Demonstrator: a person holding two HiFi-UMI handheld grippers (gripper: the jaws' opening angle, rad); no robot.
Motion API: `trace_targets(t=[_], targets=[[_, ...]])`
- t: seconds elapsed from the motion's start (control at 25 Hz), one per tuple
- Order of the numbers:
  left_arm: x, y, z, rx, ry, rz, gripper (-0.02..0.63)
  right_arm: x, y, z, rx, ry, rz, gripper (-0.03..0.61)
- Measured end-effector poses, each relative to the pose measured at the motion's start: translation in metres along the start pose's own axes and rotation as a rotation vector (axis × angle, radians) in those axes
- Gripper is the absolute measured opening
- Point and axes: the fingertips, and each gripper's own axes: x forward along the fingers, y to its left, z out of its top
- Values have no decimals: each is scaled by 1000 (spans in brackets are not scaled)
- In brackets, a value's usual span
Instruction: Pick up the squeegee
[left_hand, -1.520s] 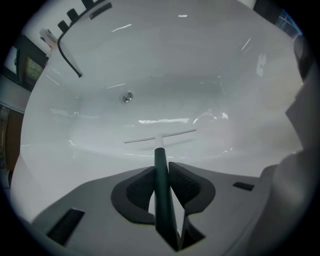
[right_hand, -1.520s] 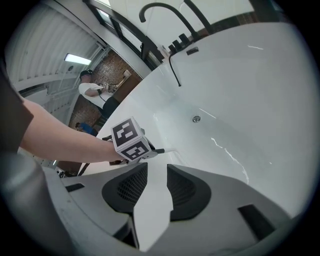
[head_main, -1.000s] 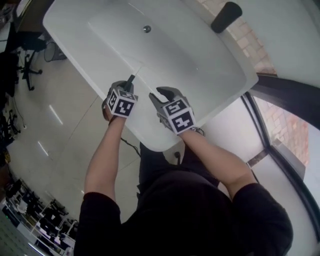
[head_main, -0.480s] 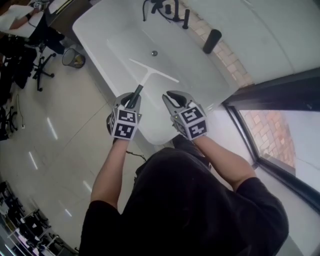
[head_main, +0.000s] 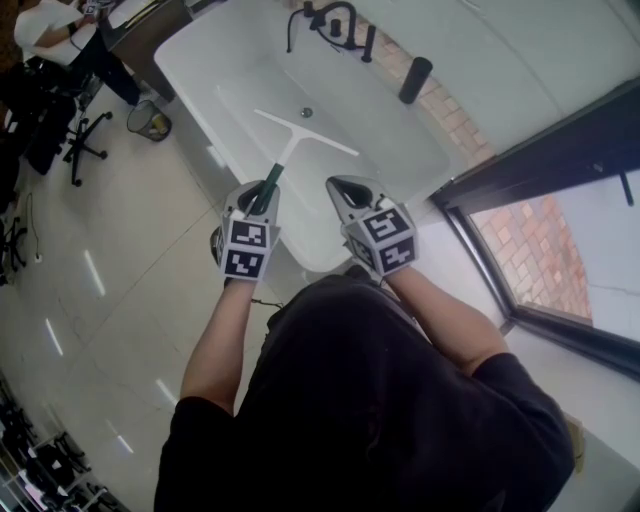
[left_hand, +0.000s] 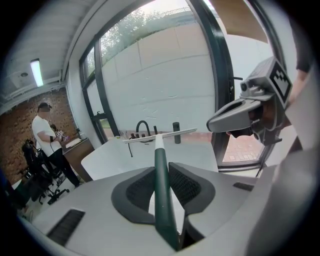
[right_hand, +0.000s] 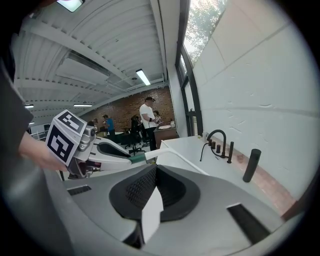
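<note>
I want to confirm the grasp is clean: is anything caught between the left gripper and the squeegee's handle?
Nothing visible. The fingers of the left gripper press directly on the dark green handle of the squeegee, whose white blade sticks out in front over the bathtub.

Glossy white bathtub (head_main: 190, 80), shiny tiled floor (head_main: 110, 240), squeegee (head_main: 288, 152) handle matt green (plastic, seemingly).

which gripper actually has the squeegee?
The left gripper: its fingers clamp the squeegee by its dark green handle. The right gripper is shut on nothing.
</note>
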Motion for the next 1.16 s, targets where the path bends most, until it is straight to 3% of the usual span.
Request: trace_targets(t=[0.44,1.16], targets=[[-33,5,-5,24,-47,12,89,-7,41,0,-43,-13,-5,9],[-41,3,-2,58,-69,19,89,-11,50,0,-73,-8,-2,8]])
